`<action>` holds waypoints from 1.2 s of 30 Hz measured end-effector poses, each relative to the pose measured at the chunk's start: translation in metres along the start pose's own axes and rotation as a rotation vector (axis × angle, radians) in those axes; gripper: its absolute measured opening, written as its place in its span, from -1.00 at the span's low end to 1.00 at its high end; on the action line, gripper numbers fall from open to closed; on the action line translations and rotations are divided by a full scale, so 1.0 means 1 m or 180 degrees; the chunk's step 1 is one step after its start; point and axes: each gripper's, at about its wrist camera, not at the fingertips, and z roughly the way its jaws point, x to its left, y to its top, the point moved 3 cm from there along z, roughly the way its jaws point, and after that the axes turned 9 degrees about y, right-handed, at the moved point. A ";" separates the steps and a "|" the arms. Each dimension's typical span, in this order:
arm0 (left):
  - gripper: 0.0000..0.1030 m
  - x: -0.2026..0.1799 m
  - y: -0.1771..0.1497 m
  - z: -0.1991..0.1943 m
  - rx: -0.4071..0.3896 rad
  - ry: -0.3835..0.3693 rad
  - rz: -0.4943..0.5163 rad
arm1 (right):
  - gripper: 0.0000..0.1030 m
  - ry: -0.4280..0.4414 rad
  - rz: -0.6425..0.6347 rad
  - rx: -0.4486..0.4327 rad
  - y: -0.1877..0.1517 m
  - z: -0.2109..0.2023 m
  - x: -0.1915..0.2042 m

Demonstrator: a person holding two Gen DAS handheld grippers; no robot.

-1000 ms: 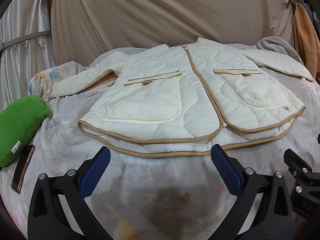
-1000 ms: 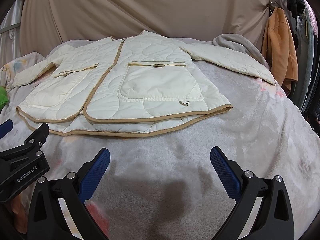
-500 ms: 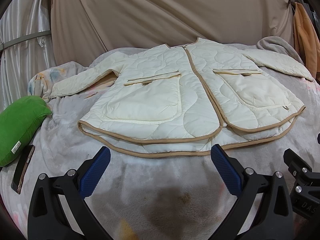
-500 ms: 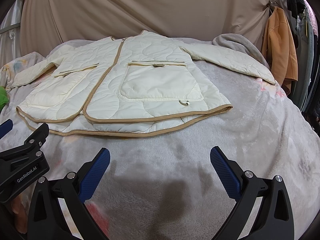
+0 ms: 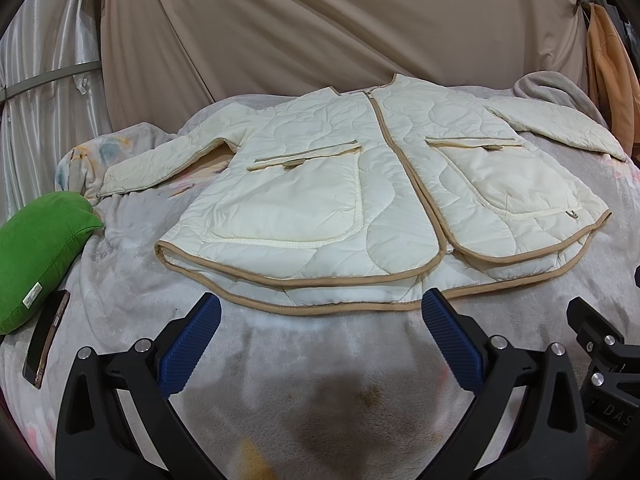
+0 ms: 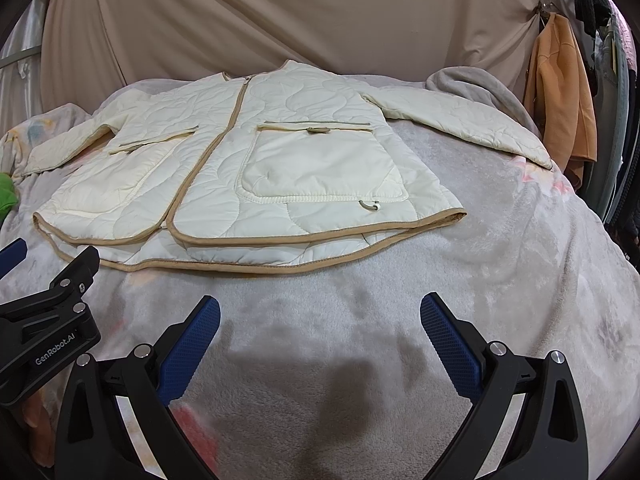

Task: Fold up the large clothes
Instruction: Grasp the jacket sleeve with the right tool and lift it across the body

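Note:
A cream quilted jacket (image 5: 360, 184) with tan trim lies flat and face up on a grey blanket (image 5: 320, 380), sleeves spread to both sides, hem toward me. My left gripper (image 5: 320, 344) hovers open just short of the hem, nothing between its blue pads (image 5: 188, 346). In the right wrist view the same jacket (image 6: 256, 168) lies further off, and my right gripper (image 6: 320, 340) stands open over bare blanket (image 6: 500, 260) below the hem. The left gripper's black body (image 6: 48, 320) shows at that view's left edge.
A green cushion (image 5: 36, 252) and a phone (image 5: 46, 338) lie at the bed's left side. A beige curtain (image 5: 320, 20) hangs behind. An orange garment (image 6: 560, 92) hangs at the right, and a grey towel (image 6: 476, 84) sits behind the right sleeve.

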 end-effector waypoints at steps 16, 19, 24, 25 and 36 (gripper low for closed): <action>0.91 0.035 0.052 -0.005 0.0075 -0.0497 -0.0257 | 0.90 0.0298 0.0225 -0.0063 0.045 -0.018 -0.062; 0.91 0.047 0.085 0.003 0.0033 -0.0527 -0.0325 | 0.90 0.0201 0.0400 -0.0062 0.080 -0.009 -0.126; 0.91 0.041 0.122 0.047 0.0152 -0.0515 -0.0354 | 0.90 -0.0002 0.1067 -0.0072 0.124 0.041 -0.255; 0.91 0.038 0.127 0.055 0.0148 -0.0508 -0.0337 | 0.90 -0.0033 0.1221 -0.0103 0.131 0.052 -0.281; 0.91 0.002 0.176 0.145 0.0086 -0.0230 -0.0016 | 0.80 -0.0142 0.2529 -0.0261 0.163 0.167 -0.474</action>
